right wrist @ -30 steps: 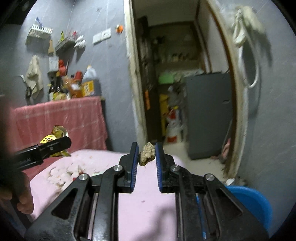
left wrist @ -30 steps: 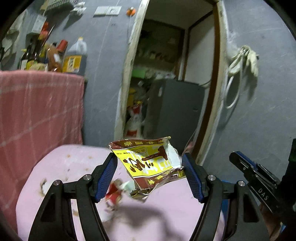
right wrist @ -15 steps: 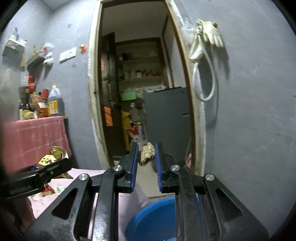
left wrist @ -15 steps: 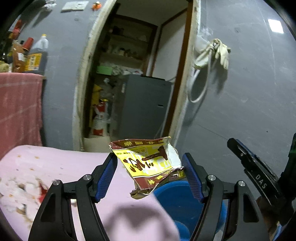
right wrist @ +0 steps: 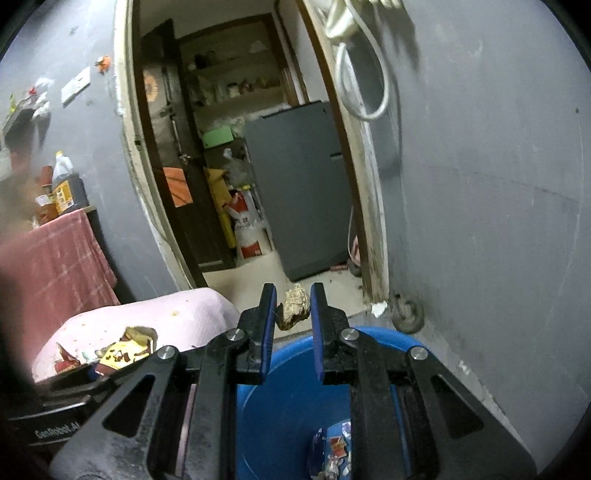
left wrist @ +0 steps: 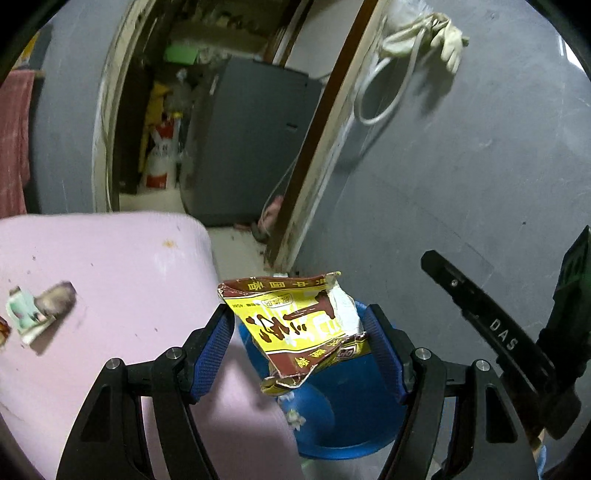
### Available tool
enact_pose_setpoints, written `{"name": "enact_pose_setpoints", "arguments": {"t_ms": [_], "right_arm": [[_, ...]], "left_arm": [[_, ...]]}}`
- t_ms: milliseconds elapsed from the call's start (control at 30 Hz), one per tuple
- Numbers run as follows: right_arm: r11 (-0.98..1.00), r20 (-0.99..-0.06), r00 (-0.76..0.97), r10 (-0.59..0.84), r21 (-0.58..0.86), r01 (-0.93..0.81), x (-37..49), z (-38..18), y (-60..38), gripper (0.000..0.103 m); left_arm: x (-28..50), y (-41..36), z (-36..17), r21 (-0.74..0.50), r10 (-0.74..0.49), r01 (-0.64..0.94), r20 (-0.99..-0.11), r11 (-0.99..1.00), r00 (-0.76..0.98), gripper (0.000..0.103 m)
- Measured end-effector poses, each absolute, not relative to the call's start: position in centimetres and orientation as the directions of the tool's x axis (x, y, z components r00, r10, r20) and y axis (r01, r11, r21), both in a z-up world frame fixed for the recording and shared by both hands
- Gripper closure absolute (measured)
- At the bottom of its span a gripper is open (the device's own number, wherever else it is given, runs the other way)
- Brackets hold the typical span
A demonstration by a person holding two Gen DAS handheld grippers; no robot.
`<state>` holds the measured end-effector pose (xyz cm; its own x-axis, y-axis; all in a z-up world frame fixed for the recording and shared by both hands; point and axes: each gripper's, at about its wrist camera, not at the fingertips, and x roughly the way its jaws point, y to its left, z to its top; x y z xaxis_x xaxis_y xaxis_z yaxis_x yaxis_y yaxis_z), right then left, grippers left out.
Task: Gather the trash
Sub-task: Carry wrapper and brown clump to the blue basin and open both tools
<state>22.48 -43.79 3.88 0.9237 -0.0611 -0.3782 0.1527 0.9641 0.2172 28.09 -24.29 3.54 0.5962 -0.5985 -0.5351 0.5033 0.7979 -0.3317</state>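
My left gripper (left wrist: 299,332) is shut on a torn yellow and brown snack wrapper (left wrist: 295,325), held above the rim of a blue bin (left wrist: 343,417) beside the pink table (left wrist: 110,266). My right gripper (right wrist: 293,306) is shut on a small crumpled beige wad (right wrist: 293,306), held over the same blue bin (right wrist: 291,417), which holds some wrappers (right wrist: 332,450). The wrapper and left gripper also show at the left of the right wrist view (right wrist: 125,350). The right gripper's side shows in the left wrist view (left wrist: 491,325).
More scraps (left wrist: 37,310) lie on the pink table at the left. A doorway (right wrist: 236,147) with a grey fridge (right wrist: 299,184) is ahead. A grey wall (right wrist: 480,184) stands at the right, with a hose and gloves (left wrist: 417,33) hung on it.
Both grippers have swung right and tilted down, from over the pink table to above the blue bin, each still holding its trash.
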Motion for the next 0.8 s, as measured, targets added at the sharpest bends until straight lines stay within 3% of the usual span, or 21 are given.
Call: {"name": "enact_pose_setpoints", "arguments": {"t_ms": [300, 800], "right_arm": [[0.951, -0.449, 0.892, -0.057, 0.248, 0.186, 23.5, 2.6, -45.3, 0.085], [0.938, -0.473, 0.878, -0.074, 0.265, 0.223, 23.7, 2.4, -46.0, 0.081]], "left_arm": [[29.7, -25.6, 1.6, -0.367, -0.603, 0.489, -0.602, 0.791, 0.523, 0.035], [30.2, -25.7, 1.5, -0.4, -0.625, 0.489, -0.599, 0.775, 0.501, 0.033]]}}
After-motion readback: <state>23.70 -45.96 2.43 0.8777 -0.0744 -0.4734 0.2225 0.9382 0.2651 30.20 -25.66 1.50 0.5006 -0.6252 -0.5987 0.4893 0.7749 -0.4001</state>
